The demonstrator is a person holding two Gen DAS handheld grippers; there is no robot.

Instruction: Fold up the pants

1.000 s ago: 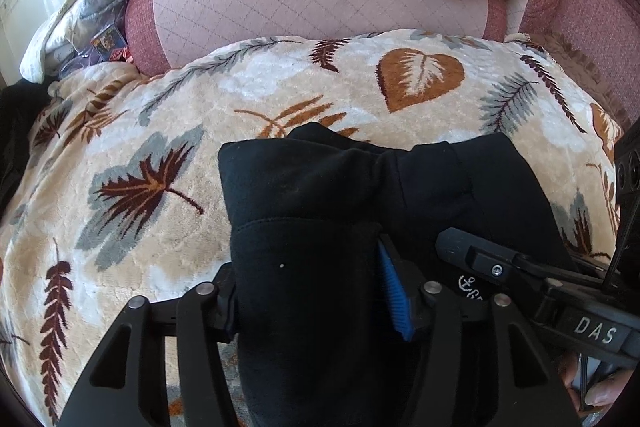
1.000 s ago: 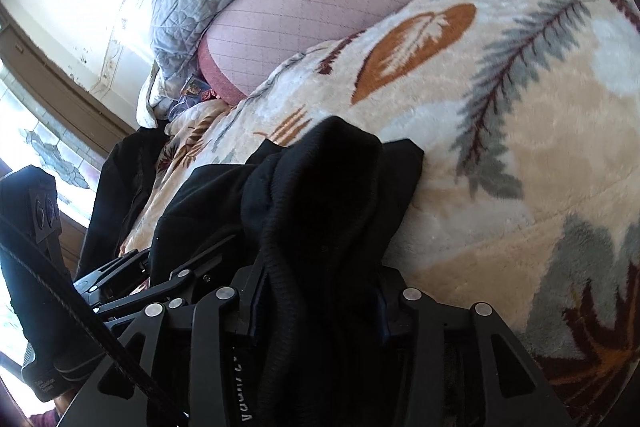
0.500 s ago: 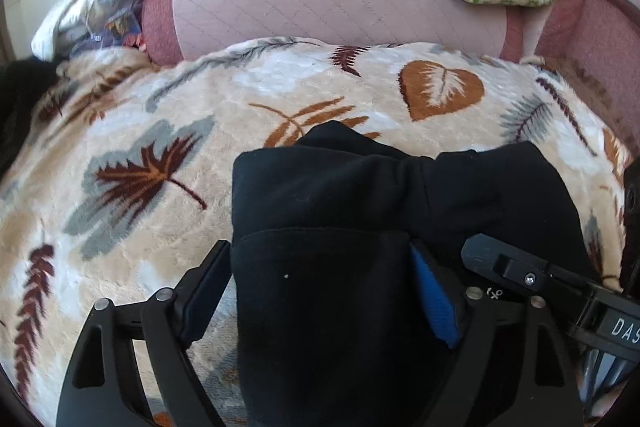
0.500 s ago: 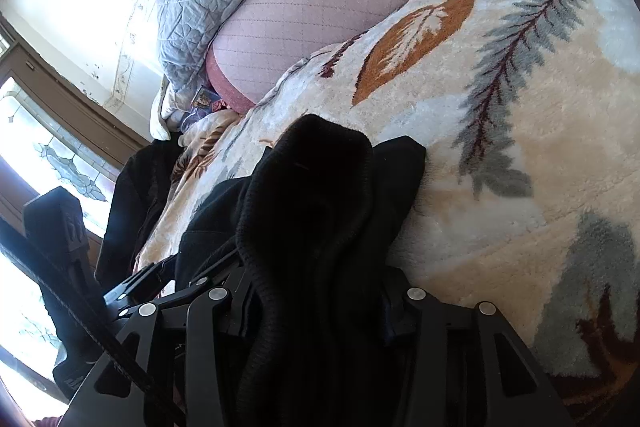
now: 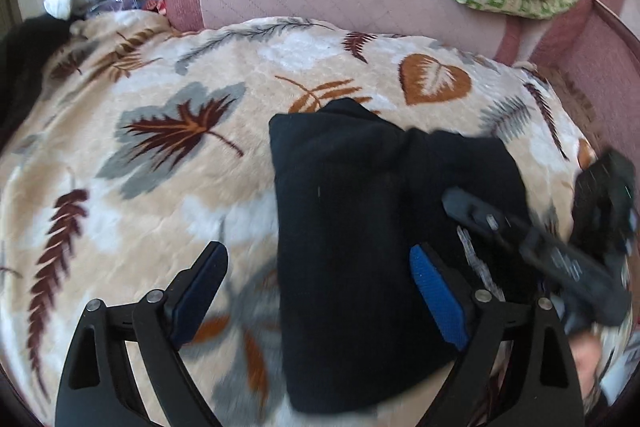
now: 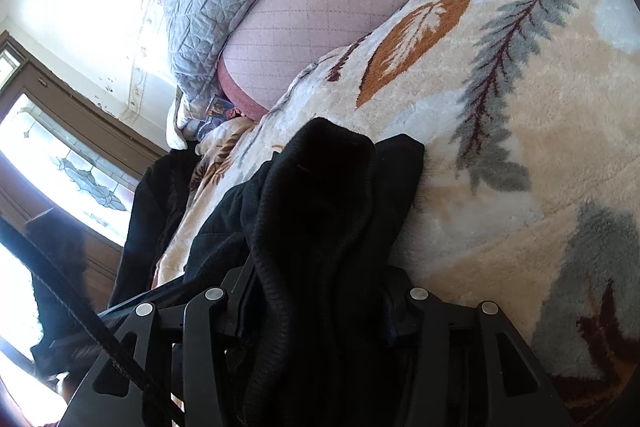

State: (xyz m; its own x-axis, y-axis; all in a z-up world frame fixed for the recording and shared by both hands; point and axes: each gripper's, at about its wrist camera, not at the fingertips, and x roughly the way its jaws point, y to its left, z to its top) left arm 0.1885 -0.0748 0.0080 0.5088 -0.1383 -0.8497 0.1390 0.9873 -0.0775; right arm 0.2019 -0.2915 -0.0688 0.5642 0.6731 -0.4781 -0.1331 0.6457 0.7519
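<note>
Leaf-patterned blanket (image 5: 168, 187) covers the couch. From the left wrist, the black pants (image 5: 360, 227) lie on it folded into a thick block. The left gripper (image 5: 316, 267) has its blue-padded fingers (image 5: 436, 287) spread wide, holding nothing. From the right wrist, the right gripper (image 6: 316, 303) is clamped on a bunched, ribbed edge of the pants (image 6: 328, 195), the fabric humping up dark against the blanket (image 6: 520, 107).
</note>
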